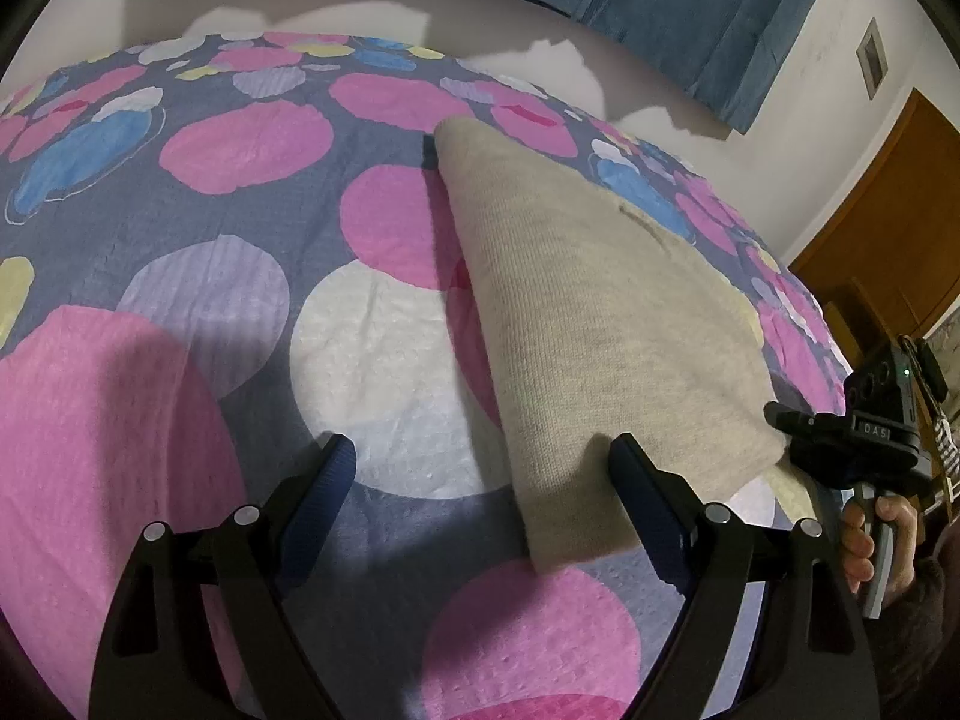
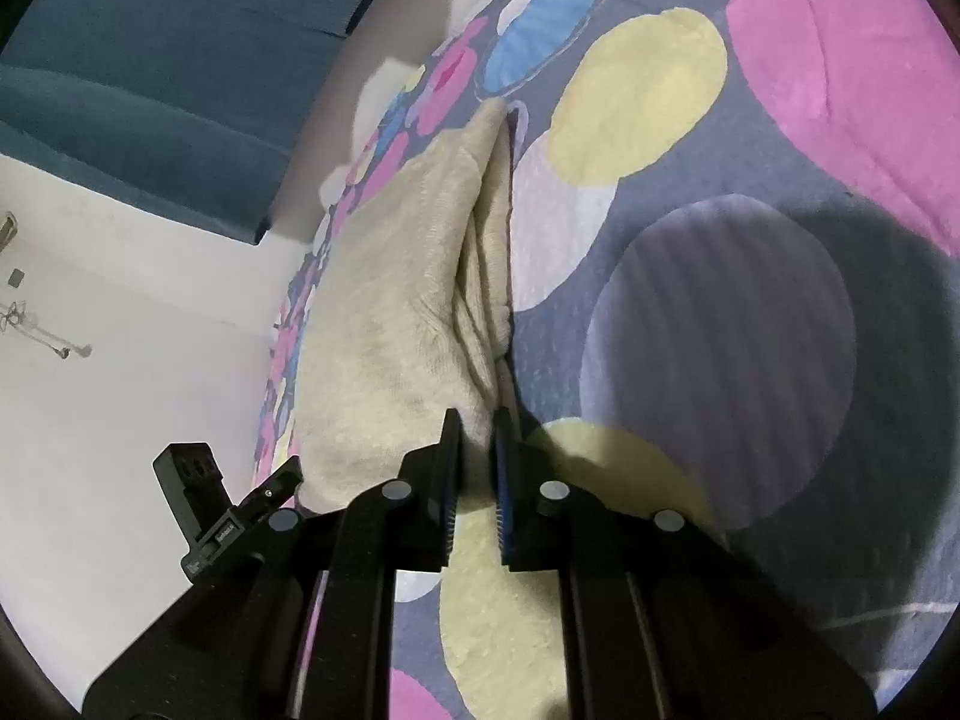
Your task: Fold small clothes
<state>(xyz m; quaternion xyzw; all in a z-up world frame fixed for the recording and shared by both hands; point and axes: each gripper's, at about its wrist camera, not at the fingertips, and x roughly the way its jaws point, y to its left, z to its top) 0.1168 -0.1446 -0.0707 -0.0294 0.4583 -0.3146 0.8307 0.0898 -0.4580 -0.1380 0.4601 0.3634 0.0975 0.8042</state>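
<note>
Black, blue-padded fingers of the right tool (image 2: 477, 450) are seen clenched on the near corner of the beige, ribbed-knit garment (image 2: 384, 312), while the left tool (image 1: 480, 468) is held released, its jaws wide apart over the garment's near edge and gripping nothing. For the fold to be made well, all layers at the pinched corner should be kept together and the cloth carried flat across itself, the free edge being steadied by the left tool. Already doubled into a long wedge, the garment is lain along the right side of the bed's dotted quilt (image 1: 252, 138), near its edge.
</note>
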